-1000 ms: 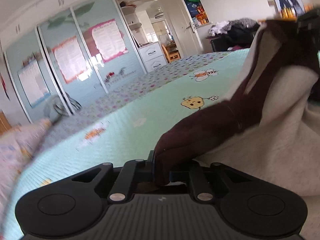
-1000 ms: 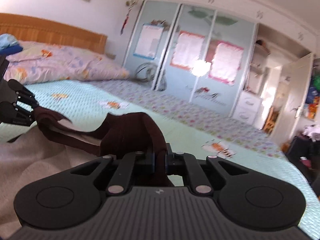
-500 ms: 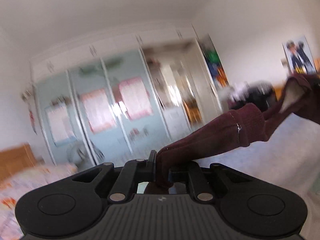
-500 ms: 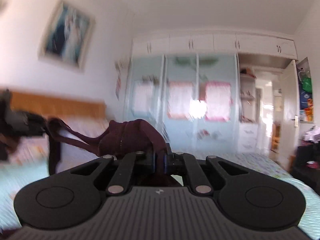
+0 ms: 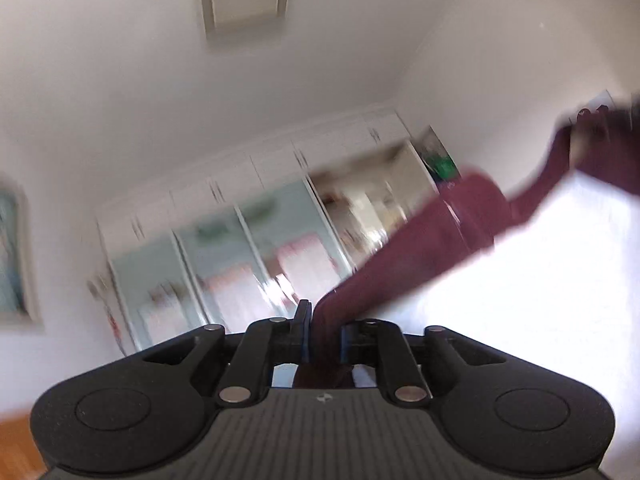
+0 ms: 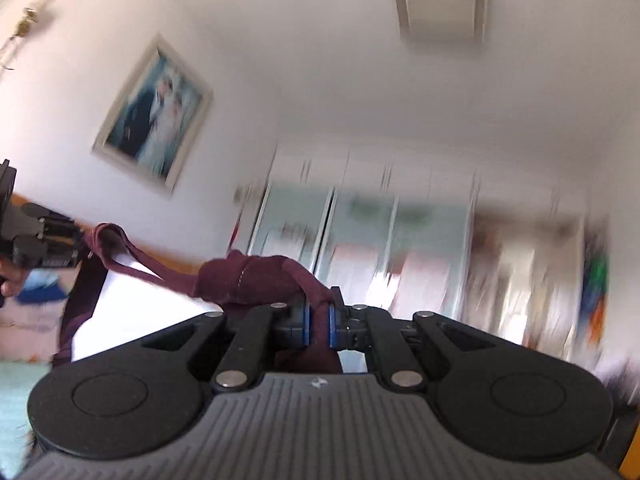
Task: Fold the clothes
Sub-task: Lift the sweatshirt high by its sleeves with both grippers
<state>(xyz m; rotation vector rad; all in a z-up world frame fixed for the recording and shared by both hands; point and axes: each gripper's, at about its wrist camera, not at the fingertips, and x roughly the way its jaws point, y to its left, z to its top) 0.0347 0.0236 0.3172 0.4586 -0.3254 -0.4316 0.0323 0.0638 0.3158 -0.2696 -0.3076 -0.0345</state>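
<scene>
Maroon garment (image 5: 404,264) with a pale lining, held up off the bed and stretched between the two tools, well above the mattress. One maroon edge bunched and pinched in the left tool (image 5: 324,336), cloth running between its blue pads and up to the right across the view toward the far end of the garment. Left jaws narrow, just eased a little wider, the fabric between them and both pads against it. Pale inner side of the garment blown out to white in the left wrist view, spreading below the maroon band.

Other maroon edge rolled into a thick fold and clamped in the right tool (image 6: 318,326), jaws nearly closed on it. From there a maroon strap-like band crossing left to the left tool (image 6: 44,240), seen side-on at the left edge with part of a hand (image 6: 12,276) behind it. Pale panel of the garment hanging beneath that band.

Beyond the cloth, all blurred: wardrobe (image 6: 360,232) with pale green sliding doors and posters, white upper cabinets above. Framed portrait (image 6: 154,114) on the wall to the left, ceiling vent (image 6: 440,2) overhead. Strip of wooden headboard (image 6: 168,258) and a corner of green bedspread (image 6: 16,384) low on the left in the right wrist view.
</scene>
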